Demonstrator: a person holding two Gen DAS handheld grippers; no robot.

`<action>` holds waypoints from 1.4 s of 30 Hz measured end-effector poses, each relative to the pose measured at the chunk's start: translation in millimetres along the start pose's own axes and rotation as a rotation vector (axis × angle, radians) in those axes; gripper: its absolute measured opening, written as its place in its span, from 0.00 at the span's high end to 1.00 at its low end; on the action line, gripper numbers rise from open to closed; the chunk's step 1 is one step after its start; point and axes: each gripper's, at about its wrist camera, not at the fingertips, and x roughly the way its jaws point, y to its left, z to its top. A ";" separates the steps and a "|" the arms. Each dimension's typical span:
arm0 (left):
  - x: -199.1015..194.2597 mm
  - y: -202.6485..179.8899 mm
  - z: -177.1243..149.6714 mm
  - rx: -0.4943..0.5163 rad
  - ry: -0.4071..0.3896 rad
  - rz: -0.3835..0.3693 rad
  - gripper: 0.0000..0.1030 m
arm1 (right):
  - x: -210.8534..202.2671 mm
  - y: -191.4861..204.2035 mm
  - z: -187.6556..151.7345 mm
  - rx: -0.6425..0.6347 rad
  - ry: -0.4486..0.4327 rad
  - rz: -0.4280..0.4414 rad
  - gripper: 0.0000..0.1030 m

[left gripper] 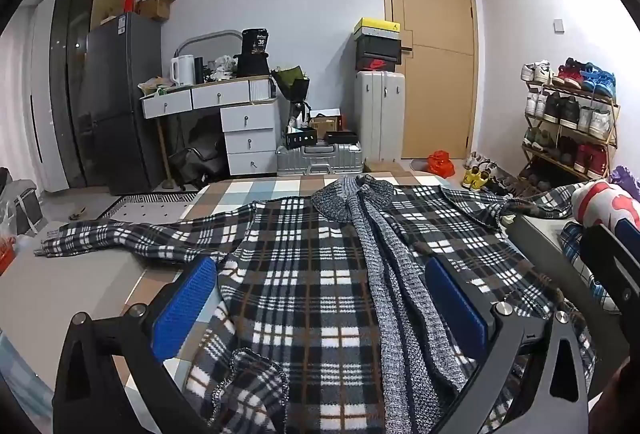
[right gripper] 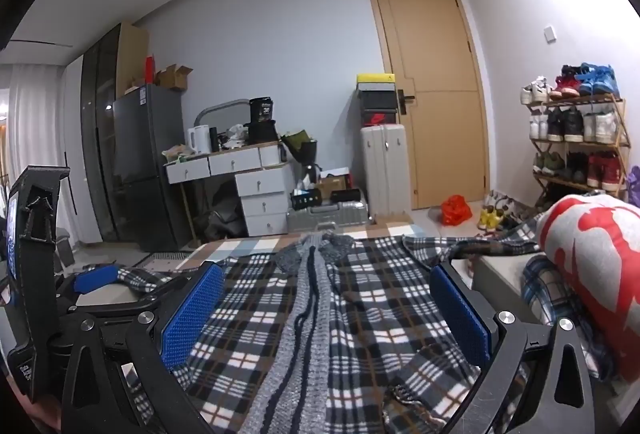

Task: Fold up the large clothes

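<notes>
Black-white-brown plaid fleece cardigan with grey knit placket lay spread flat on checked bedspread, left hand-held gripper and right hand-held gripper both gaped wide above it, gripping nothing

Pale walls, tan door, dark fridge, white desk, shoe rack, suitcases.

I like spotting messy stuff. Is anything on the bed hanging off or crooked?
Yes. The plaid jacket lies spread flat, but its sleeve trails off the bed's left edge, over the floor.
</notes>
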 end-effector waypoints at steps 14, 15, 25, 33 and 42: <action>-1.0 -2.3 3.6 -0.002 -0.018 0.001 0.01 | 0.7 0.3 -0.8 -0.012 0.002 0.000 0.00; -0.4 -1.8 3.8 -0.004 -0.015 0.000 0.01 | 0.8 -0.2 -0.5 -0.011 0.002 0.000 0.00; -1.4 -0.2 3.0 -0.007 -0.018 -0.002 0.01 | 0.5 1.9 -1.1 -0.013 0.000 0.000 0.00; -1.8 -0.7 3.5 -0.006 -0.018 -0.005 0.01 | 0.3 3.3 -2.0 -0.014 0.000 0.001 0.00; -1.6 -1.6 2.9 -0.008 -0.010 -0.010 0.01 | 0.4 3.6 -2.7 -0.009 0.006 0.003 0.00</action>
